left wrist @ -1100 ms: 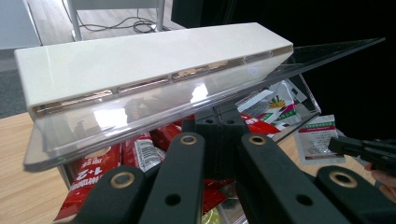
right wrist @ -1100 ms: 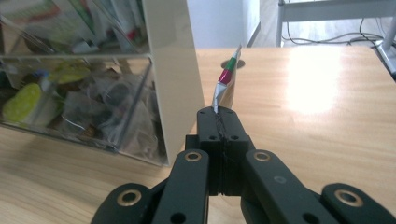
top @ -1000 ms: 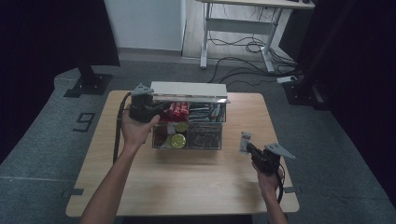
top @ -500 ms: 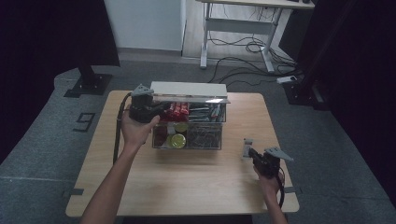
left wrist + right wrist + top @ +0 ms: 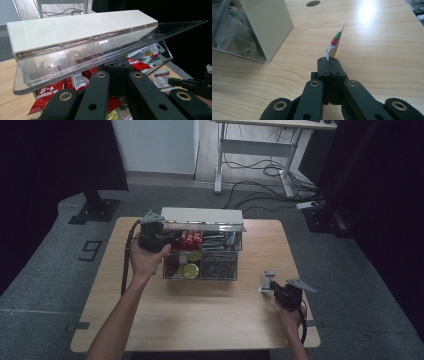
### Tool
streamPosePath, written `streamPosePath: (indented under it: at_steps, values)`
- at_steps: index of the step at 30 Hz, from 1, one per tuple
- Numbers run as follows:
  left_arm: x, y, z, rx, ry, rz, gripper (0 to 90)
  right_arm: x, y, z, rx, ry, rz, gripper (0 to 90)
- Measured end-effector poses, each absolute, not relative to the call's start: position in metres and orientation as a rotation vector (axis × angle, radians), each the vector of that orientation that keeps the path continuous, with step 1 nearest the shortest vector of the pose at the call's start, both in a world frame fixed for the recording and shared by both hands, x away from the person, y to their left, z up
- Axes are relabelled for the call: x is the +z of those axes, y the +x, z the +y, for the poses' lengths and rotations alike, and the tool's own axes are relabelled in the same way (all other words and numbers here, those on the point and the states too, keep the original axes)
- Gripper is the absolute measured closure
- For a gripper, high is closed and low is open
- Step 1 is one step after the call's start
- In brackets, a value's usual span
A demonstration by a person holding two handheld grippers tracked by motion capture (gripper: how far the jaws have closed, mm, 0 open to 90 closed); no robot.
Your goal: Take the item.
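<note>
Right gripper point(image 5: 272, 288), jaws clamped on a small sachet point(image 5: 266, 282) standing edge-up, sits right of the clear organizer box point(image 5: 202, 251).

Dim room, wooden table point(image 5: 200, 315) mid-frame.
I see grey carpet floor point(image 5: 45, 290) w/ a "9" mark point(image 5: 91, 251) left of table, white wall panel point(image 5: 152, 145) at back, desk frame point(image 5: 260, 145) w/ loose cables point(image 5: 260, 170) behind, black curtains point(image 5: 50, 155) both sides.

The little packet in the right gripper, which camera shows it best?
The left gripper view: the packet faces it, print visible. The right gripper view shows it edge-on; the high view shows it tiny.
</note>
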State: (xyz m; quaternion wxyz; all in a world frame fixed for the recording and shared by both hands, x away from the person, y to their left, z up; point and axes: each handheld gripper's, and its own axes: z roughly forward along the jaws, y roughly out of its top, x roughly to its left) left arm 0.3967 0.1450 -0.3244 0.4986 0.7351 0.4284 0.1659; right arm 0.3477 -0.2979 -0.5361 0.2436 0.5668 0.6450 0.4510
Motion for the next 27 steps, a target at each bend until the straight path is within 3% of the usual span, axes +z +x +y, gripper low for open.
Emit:
streamPosePath:
  at_steps: [14,23,27]
  values:
    - [-0.325,0.396,0.147,0.402,1.777,1.04,90.0,-0.552,0.355,-0.306,1.155,1.631,1.785,81.8]
    - [-0.324,0.395,0.144,0.403,1.778,1.036,90.0,-0.551,0.352,-0.301,1.021,1.623,1.751,49.2]
    - [-0.324,0.395,0.144,0.401,1.779,1.036,90.0,-0.547,0.349,-0.3,1.011,1.62,1.714,42.1]
